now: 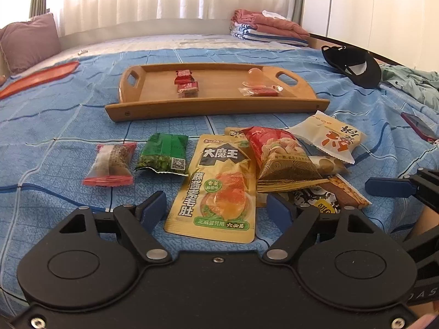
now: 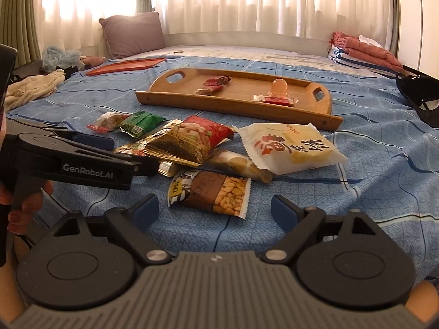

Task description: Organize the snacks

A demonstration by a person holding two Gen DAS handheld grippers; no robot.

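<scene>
Several snack packs lie in a loose pile on the blue bedspread in front of a wooden tray (image 1: 164, 111) (image 2: 192, 101). The tray holds red candies (image 1: 186, 83), a jelly cup (image 1: 255, 75) and a red-labelled packet (image 1: 260, 91). My left gripper (image 1: 216, 205) (image 2: 127, 153) is open, low over the bed, with a yellow pouch (image 1: 219, 186) between its pads and a small gap on each side. My right gripper (image 2: 214, 205) is open around a brown peanut packet (image 2: 211, 192) without touching it. One of its blue fingers (image 1: 384, 186) shows in the left wrist view.
A green packet (image 1: 164, 150), a red-ended candy bar (image 1: 111, 163), a gold-and-red bag (image 1: 277, 159) and a white bag (image 1: 329, 137) lie nearby. A black cap (image 1: 354, 65), a phone (image 1: 418, 126), folded towels (image 2: 362, 50), a pillow (image 2: 131, 33) and an orange tray (image 2: 126, 65) ring the bed.
</scene>
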